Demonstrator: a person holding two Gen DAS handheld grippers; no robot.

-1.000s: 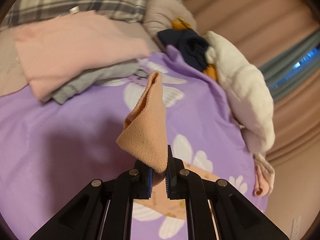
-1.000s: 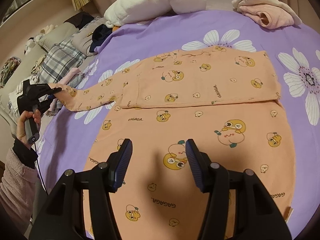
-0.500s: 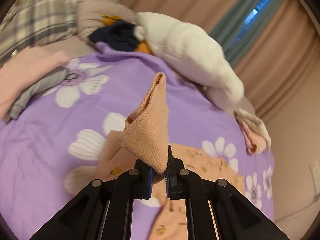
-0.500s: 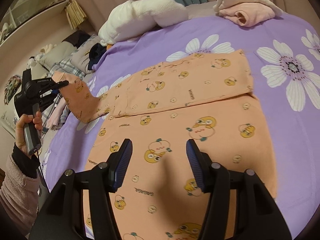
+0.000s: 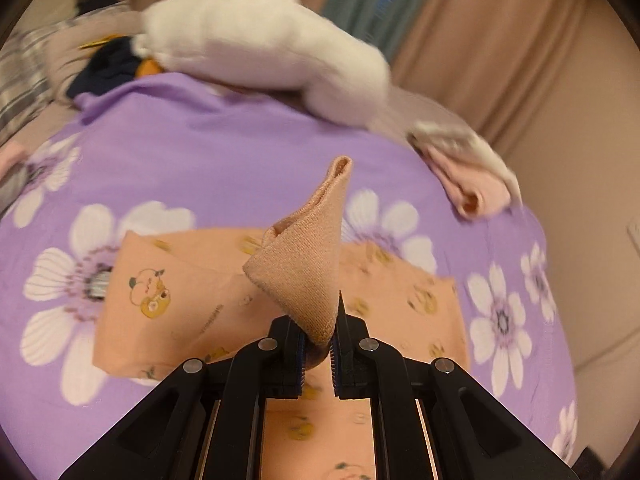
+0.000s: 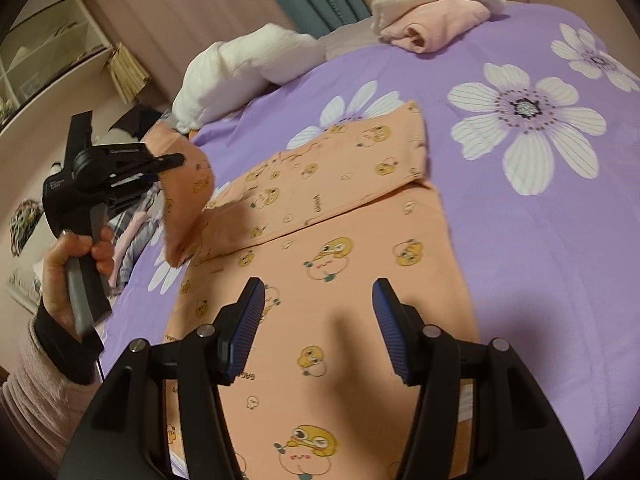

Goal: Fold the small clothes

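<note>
Left claw (image 5: 318,354) clamped on peach sleeve (image 5: 308,272); right claw (image 6: 316,322) apart above shirt (image 6: 320,280).

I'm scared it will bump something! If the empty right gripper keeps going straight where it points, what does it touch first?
Probably the orange shirt lying flat on the purple bedspread; the right gripper points down at it, open, with nothing between.

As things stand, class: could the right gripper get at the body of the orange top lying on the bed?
Probably yes. The right gripper hangs open and empty just above the orange top, nothing between them. The left gripper, shut on the sleeve, is off to the side, clear of that path.
</note>
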